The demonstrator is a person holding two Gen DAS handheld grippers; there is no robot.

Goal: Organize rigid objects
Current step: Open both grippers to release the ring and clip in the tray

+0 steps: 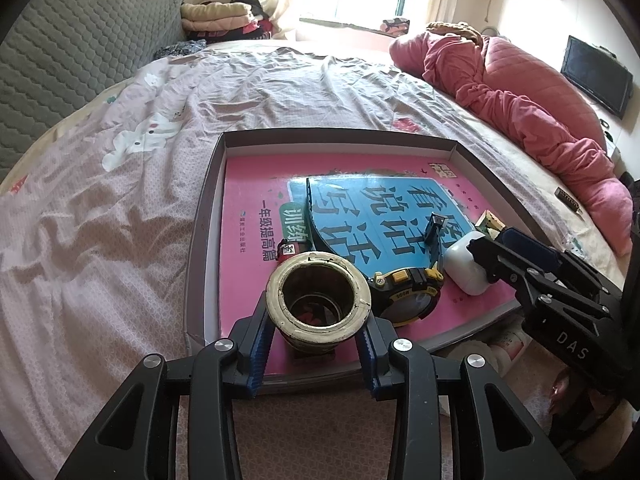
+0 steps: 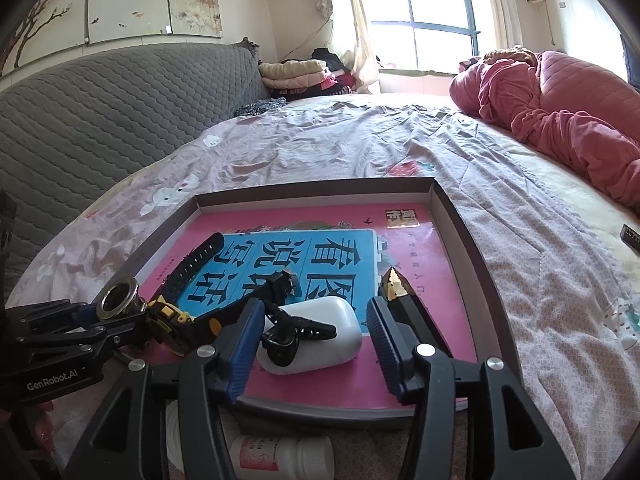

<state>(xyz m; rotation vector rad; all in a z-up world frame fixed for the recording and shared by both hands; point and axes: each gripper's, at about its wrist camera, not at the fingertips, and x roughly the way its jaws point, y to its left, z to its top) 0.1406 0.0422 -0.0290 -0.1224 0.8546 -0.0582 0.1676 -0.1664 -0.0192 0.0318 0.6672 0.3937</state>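
Two grippers were at the near edge of the tray [image 1: 208, 216], which lay on the bed [image 1: 120, 200]. Your left gripper [image 1: 316, 344] had its jaws about half open and pressed on both sides of the tape roll [image 1: 318, 300], which stood upright between them over the pink book [image 1: 248, 248]. Just right of those jaws lay the watch [image 1: 408, 292], its case touching the roll; a careless release or sideways nudge could have tipped the roll onto it.

Your right gripper [image 2: 312, 344] stood with its jaws parted wider, not gripping anything. The white case [image 2: 320, 332] lay between them with a black clip [image 2: 292, 328] on top, and the left pad looked close to both. Had you pulled back at an angle, that pad might have dragged the clip off or shoved the case. A dark gold-tipped object [image 2: 394, 286] sat just beyond the right jaw, easily knocked.
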